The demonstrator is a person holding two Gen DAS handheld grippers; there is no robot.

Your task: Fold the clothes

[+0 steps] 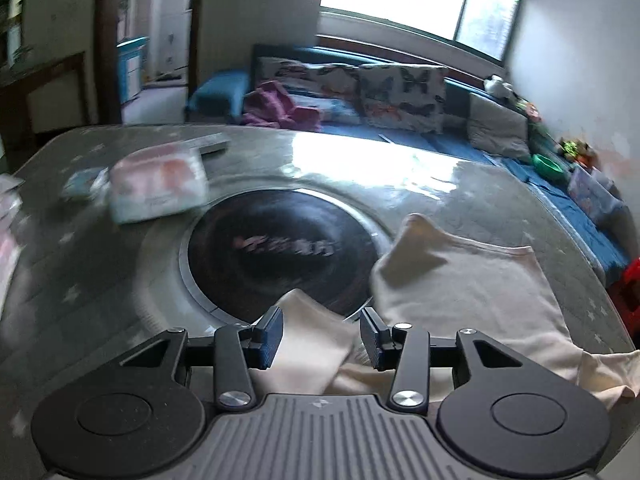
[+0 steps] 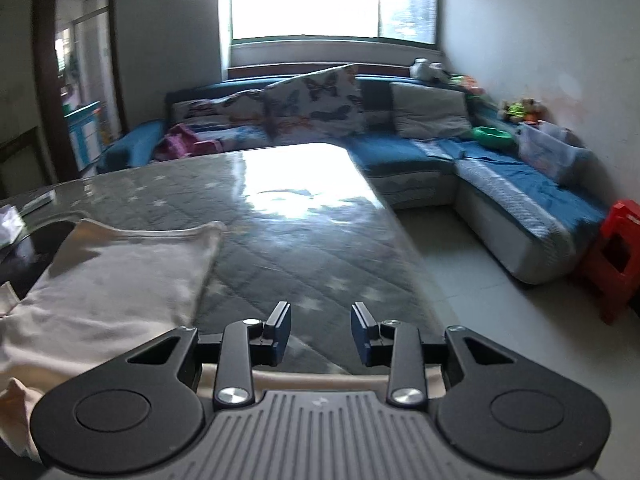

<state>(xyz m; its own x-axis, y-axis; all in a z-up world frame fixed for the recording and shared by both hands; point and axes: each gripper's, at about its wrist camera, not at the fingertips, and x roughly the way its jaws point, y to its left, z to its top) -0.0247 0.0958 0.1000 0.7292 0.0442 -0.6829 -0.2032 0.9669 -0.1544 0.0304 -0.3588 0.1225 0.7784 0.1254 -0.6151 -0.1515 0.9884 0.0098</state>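
A cream garment (image 1: 472, 292) lies spread on the glass-topped table (image 1: 100, 280), partly over the dark round inset (image 1: 280, 248). One cream flap (image 1: 316, 344) reaches between the fingers of my left gripper (image 1: 322, 338), which is open above it, its jaws not closed on the cloth. In the right wrist view the same garment (image 2: 116, 280) lies to the left, and a cream edge (image 2: 320, 382) shows under the gripper body. My right gripper (image 2: 321, 334) is open over the bare table (image 2: 300, 248), with nothing between its fingers.
A pink-and-white packet (image 1: 156, 184) and a remote-like flat thing (image 1: 212, 144) lie at the table's far left. A blue corner sofa (image 2: 500, 188) with butterfly cushions (image 2: 316, 100) runs behind and to the right. A red plastic stool (image 2: 616, 256) stands on the floor at right.
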